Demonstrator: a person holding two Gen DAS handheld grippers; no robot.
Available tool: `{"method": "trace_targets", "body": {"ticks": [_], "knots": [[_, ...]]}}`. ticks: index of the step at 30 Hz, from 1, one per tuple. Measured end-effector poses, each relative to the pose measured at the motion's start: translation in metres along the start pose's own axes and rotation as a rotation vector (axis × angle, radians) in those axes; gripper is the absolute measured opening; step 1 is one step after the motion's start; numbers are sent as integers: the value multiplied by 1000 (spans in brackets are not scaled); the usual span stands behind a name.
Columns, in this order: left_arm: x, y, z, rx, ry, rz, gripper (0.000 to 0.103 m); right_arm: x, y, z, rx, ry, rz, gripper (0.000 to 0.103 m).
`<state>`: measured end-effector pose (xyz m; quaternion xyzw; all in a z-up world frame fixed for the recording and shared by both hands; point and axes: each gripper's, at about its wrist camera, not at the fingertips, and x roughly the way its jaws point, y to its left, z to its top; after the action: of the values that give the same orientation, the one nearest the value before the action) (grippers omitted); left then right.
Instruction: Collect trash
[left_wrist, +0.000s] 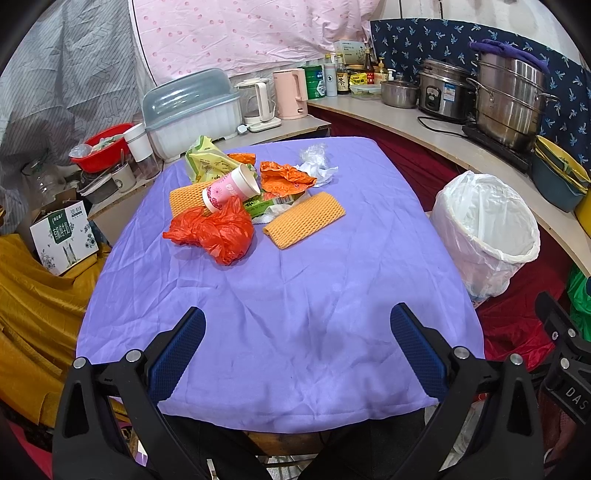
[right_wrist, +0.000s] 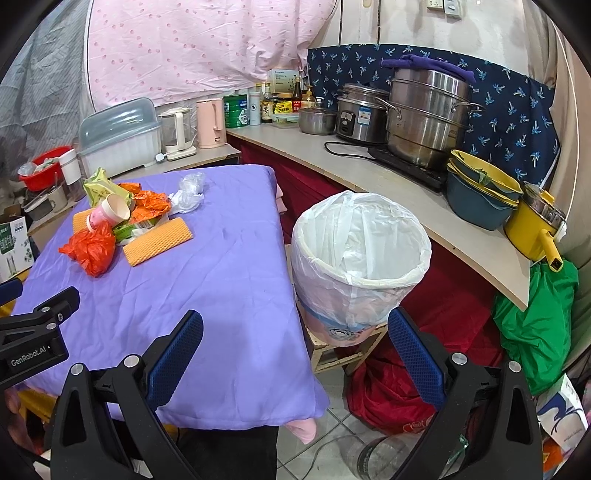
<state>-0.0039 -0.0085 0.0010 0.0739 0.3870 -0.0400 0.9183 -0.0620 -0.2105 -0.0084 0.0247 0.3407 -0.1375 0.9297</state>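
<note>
Starting: both tongs, left tongs (left_wrist: 297, 345) and right tongs (right_wrist: 295, 345), wide open, holding nothing. Reach trash pile (left_wrist: 243, 195) on bench (left_wrist: 280, 295), pinch red bag (left_wrist: 216, 230) first, drop in bin (right_wrist: 360, 243).

Bright even indoor light, soft shadows, sharp focus; strong fisheye bending, dark vignette at corners.

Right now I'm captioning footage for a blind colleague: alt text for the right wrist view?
An empty white-lined trash bin stands right of a purple-clothed table holding a trash pile at its far left. The right gripper, fingers spread and empty, hovers at the near edge.
</note>
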Motion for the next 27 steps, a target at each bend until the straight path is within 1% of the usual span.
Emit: {"method": "trace_targets", "body": {"ticks": [9, 17, 24, 27], "knots": [[1, -1, 0, -5, 8, -6, 96, 2, 0, 2, -1, 3, -6, 96], [14, 8, 7, -17, 29, -20, 96, 12, 9, 10, -5, 17, -22, 96], [36, 22, 14, -48, 58, -34, 96, 29, 20, 15, -7, 28, -27, 96], [52, 36, 18, -69, 74, -23, 96, 39, 25, 19, 0, 33, -25, 96]]}}
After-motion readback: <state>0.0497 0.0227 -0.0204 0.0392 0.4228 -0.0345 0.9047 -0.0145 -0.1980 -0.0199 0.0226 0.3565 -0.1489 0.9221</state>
